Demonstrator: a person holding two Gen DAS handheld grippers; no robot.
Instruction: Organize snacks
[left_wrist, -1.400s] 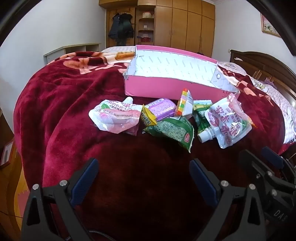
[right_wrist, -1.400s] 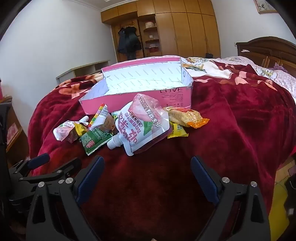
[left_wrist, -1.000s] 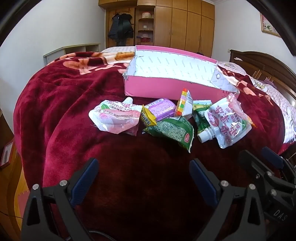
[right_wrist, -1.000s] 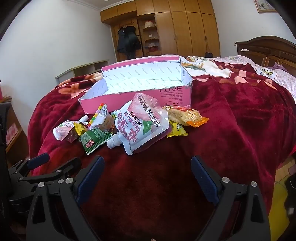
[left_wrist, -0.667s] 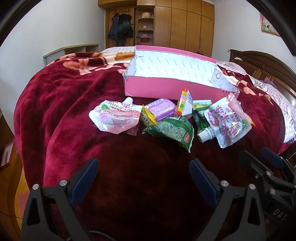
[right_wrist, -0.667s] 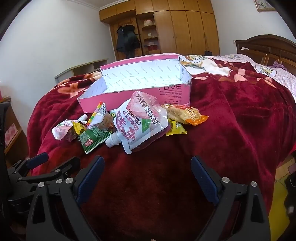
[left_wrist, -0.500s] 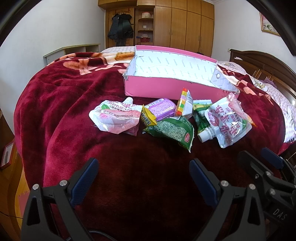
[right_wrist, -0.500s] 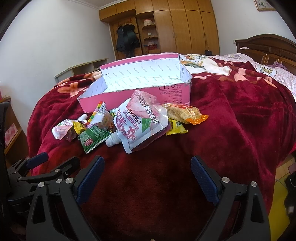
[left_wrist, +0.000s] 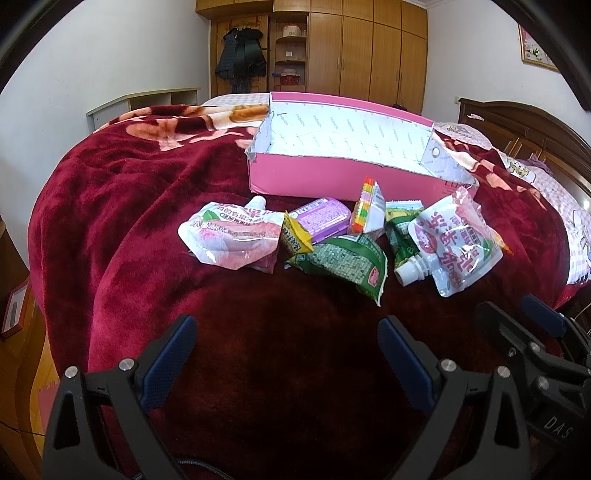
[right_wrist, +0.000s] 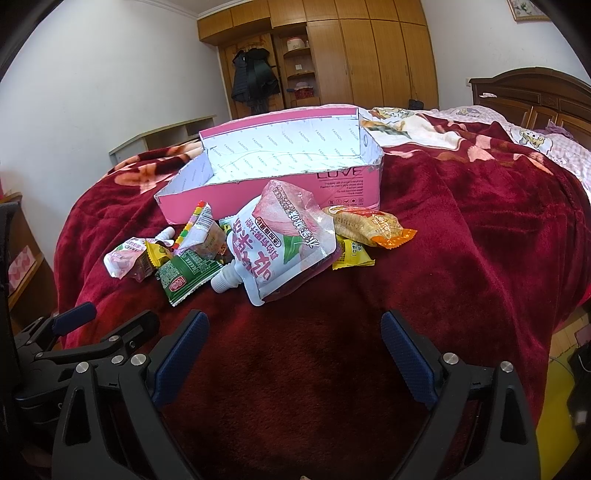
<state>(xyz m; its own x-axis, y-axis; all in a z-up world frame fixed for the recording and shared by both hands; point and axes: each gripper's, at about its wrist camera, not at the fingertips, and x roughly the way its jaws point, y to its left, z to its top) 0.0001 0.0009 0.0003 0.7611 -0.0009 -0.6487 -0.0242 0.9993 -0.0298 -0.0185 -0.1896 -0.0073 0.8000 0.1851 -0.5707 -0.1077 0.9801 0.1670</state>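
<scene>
A bed covered by a deep red plush blanket (left_wrist: 140, 206) with pale flower prints fills a bedroom with white walls, a wall of wooden wardrobes (right_wrist: 373, 55) with a dark coat (right_wrist: 255, 81) hanging on it, and a dark carved headboard (left_wrist: 524, 125) at the right.

An open pink cardboard box (left_wrist: 343, 184), white-lined and holding nothing, sits on the blanket behind the snacks. In front of it and just beside it lies a loose cluster: two pink-and-white spouted drink pouches, one at the left (left_wrist: 231, 240) and one at the right (right_wrist: 280, 251); a purple rectangular packet (left_wrist: 324, 219); a rainbow-striped candy pack (left_wrist: 364, 216) standing tilted; a green printed bag (left_wrist: 347, 264); two small yellow packets (left_wrist: 293, 238) (right_wrist: 351, 254); and an orange-ended cracker bag (right_wrist: 369, 225).

The left tongs (left_wrist: 286, 347) and right tongs (right_wrist: 295, 341) hover side by side over bare blanket short of the pile, both spread wide and holding nothing.
</scene>
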